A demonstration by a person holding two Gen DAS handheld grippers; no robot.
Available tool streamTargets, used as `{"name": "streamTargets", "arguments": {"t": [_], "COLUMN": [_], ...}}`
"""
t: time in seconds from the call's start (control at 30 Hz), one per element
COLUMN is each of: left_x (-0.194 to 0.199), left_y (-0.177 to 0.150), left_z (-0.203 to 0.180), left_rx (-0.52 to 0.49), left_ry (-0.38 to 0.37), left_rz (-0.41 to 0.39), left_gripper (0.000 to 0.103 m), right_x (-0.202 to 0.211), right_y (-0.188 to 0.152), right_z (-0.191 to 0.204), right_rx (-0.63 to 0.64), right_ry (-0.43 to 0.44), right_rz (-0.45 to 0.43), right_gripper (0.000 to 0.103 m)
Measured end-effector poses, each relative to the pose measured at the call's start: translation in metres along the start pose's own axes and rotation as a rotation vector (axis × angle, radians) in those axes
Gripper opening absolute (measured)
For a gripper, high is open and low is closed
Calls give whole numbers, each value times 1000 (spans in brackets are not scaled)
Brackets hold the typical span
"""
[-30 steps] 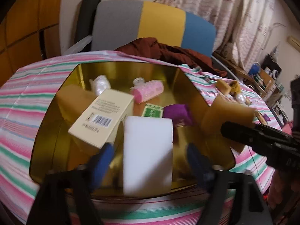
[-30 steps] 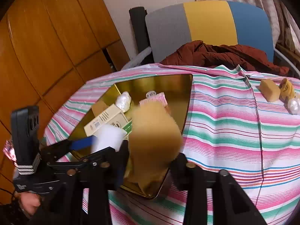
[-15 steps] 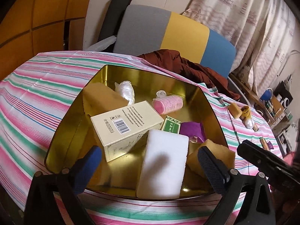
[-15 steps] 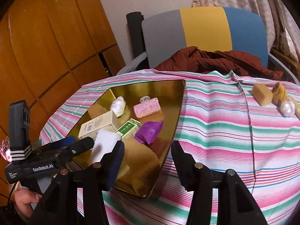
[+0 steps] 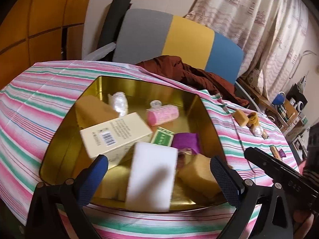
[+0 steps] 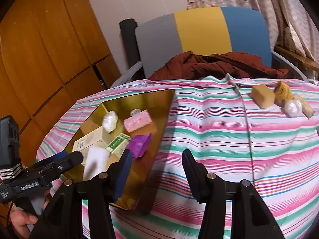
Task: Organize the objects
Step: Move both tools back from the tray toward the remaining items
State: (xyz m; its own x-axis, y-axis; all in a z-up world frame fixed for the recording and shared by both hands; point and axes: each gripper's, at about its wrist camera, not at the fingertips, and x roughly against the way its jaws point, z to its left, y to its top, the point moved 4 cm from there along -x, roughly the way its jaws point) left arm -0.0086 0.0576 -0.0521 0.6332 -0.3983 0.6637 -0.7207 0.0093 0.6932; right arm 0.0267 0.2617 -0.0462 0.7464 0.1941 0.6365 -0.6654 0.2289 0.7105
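A gold tray [image 5: 65, 135] [image 6: 167, 107] sits on the striped table. It holds a white sponge [image 5: 151, 175] [image 6: 95, 159], a cream box [image 5: 115, 135], a pink roll [image 5: 162, 115] [image 6: 137, 120], a green box [image 5: 162, 139], a purple packet [image 5: 186, 142] [image 6: 139, 145], a white wrapped lump [image 5: 118, 102] and tan sponges [image 5: 197, 175]. My left gripper [image 5: 157, 171] is open above the tray's near edge, around nothing. My right gripper [image 6: 157, 171] is open and empty over the tray's right rim. Its black body shows in the left wrist view [image 5: 279, 173].
On the cloth at the far right lie a tan sponge [image 6: 262, 96] [image 5: 241, 117], a yellow knot [image 6: 283, 92], a white wrapped ball [image 6: 293, 108] and small packets [image 5: 276, 152]. A chair [image 6: 201, 37] with a brown garment [image 6: 215, 65] stands behind the table.
My right gripper has let go of a tan sponge into the tray's near right corner and pulled back, open. My left gripper has drawn back a little from the tray.
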Motion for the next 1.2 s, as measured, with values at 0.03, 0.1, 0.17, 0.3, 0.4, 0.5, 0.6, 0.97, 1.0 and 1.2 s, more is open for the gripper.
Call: {"name": "streamTargets", "arguments": {"t": [0.03, 0.1, 0.17, 0.3, 0.4, 0.5, 0.6, 0.97, 1.0, 1.2], "left_x": [0, -1, -3, -6, -10, -13, -16, -27, -28, -35], "left_y": [0, -1, -2, -4, -5, -7, -7, -15, -15, -18], "left_z": [-3, -13, -24, -43, -58, -71, -85, -139, -143, -164], "left_rx": [-7, -26, -51, -96, -130, -149, -170, -295, -303, -299], "left_ry": [-5, -18, -31, -56, -71, -94, -114, -169, -172, -216], "left_rz": [2, 9, 19, 34, 46, 61, 73, 128, 131, 161], "left_gripper": [103, 103, 103, 103, 103, 103, 103, 103, 103, 103], "right_x": [1, 2, 4, 7, 10, 14, 18, 40, 44, 66], "right_y": [0, 0, -1, -3, -3, -5, -8, -29, -28, 4], "right_z": [-3, -10, -17, -32, -43, -58, -78, -195, -205, -306], "right_rx": [-7, -22, -31, -51, -65, -80, -104, -191, -191, -184], "right_ry": [-5, -16, -25, -52, -74, -111, -152, -388, -417, -625], "right_rz": [0, -2, -2, -2, -3, -5, 0, 43, 40, 31], "right_gripper": [52, 52, 52, 52, 52, 52, 52, 53, 53, 59]}}
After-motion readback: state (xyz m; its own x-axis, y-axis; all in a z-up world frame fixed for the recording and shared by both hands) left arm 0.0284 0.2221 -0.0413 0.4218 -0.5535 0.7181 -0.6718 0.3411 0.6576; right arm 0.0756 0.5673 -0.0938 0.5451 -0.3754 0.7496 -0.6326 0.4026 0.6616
